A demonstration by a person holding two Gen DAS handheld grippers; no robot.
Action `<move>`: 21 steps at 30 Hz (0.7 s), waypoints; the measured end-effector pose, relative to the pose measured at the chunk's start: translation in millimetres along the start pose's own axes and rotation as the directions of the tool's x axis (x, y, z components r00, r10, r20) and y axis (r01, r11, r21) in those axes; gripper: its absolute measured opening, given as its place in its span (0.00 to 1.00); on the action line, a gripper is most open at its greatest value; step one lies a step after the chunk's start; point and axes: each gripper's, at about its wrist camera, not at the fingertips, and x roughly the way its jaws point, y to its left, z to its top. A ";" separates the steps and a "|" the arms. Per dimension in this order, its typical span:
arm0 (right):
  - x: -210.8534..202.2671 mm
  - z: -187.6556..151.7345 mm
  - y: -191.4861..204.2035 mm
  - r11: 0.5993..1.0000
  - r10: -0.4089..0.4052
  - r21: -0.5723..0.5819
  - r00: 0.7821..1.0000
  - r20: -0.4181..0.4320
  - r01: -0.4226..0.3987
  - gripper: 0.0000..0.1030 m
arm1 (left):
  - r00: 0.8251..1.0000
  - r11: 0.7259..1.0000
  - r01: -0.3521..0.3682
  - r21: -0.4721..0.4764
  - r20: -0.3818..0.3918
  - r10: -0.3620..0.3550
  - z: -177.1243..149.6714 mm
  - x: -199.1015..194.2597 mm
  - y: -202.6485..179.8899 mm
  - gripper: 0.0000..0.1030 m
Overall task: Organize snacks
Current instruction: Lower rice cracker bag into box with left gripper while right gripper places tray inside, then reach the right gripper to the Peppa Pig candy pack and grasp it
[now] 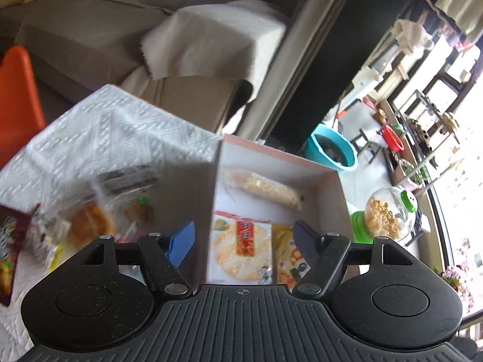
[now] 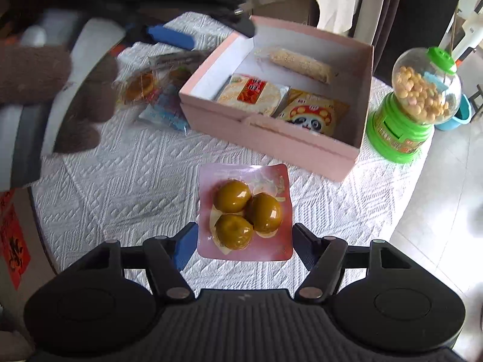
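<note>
A pink open box [image 1: 335, 187] [image 2: 271, 141] stands on the white cloth. It holds a long puffed roll [image 1: 271, 190] [image 2: 299, 63], a round rice cracker pack [image 1: 241, 250] [image 2: 250, 92] and a yellow panda packet [image 1: 285, 250] [image 2: 311, 114]. My left gripper [image 1: 243, 235] hangs open over the box's left wall with nothing between its fingers; the right wrist view shows it blurred at the top left. My right gripper [image 2: 244, 235] is shut on a pink packet of three green fruits [image 2: 246, 211], gripping its two side edges in front of the box.
Loose wrapped snacks [image 1: 90, 220] [image 2: 142, 86] lie left of the box, with a red bag [image 1: 9, 235] further left. A green candy dispenser [image 1: 389, 214] [image 2: 422, 90] stands right of the box near the table edge. A brown sleeve [image 2: 30, 72] and a sofa [image 1: 90, 30] are in view.
</note>
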 end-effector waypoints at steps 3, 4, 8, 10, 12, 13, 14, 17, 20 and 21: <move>-21.2 30.4 -9.7 1.000 -0.026 0.020 0.993 0.119 0.024 0.66 | 0.995 0.996 -0.072 -0.058 -0.069 0.068 -23.0 -13.8 41.4 0.75; -25.5 45.7 -14.6 0.999 -0.044 0.035 0.987 0.153 0.039 0.66 | 0.991 0.992 -0.097 -0.076 -0.103 0.089 -31.3 -14.5 54.1 0.75; -16.1 104.7 -28.2 0.993 -0.110 0.064 0.967 0.228 0.098 0.74 | 0.971 0.976 -0.162 -0.143 -0.198 0.132 -58.1 -16.3 94.4 0.74; 3.0 123.3 -25.0 0.992 -0.127 0.045 0.974 0.190 0.120 0.74 | 0.972 0.978 -0.153 -0.144 -0.201 0.122 -63.4 -18.4 104.0 0.74; 13.2 126.3 -15.9 0.993 -0.120 0.041 0.979 0.164 0.115 0.74 | 0.975 0.982 -0.131 -0.135 -0.198 0.103 -61.3 -17.6 112.1 0.74; 14.5 122.2 -7.6 0.995 -0.098 0.034 0.982 0.164 0.094 0.74 | 0.976 0.984 -0.118 -0.130 -0.199 0.091 -57.5 -14.7 114.1 0.74; 14.9 116.4 1.4 0.997 -0.082 0.026 0.983 0.163 0.079 0.74 | 0.977 0.986 -0.104 -0.127 -0.200 0.078 -52.4 -11.8 115.9 0.74; 18.8 93.5 30.3 0.998 -0.056 0.026 0.988 0.143 0.053 0.74 | 0.979 0.994 -0.056 -0.089 -0.199 0.037 -28.4 -1.1 113.4 0.74; 27.3 75.1 54.1 0.998 -0.005 0.064 0.994 0.105 -0.001 0.74 | 0.977 1.000 -0.027 0.015 -0.213 0.029 6.9 21.1 100.1 0.74; 31.2 71.3 59.9 0.997 -0.004 0.078 0.996 0.094 -0.003 0.74 | 0.973 0.998 -0.018 0.053 -0.228 0.029 18.2 31.6 95.2 0.74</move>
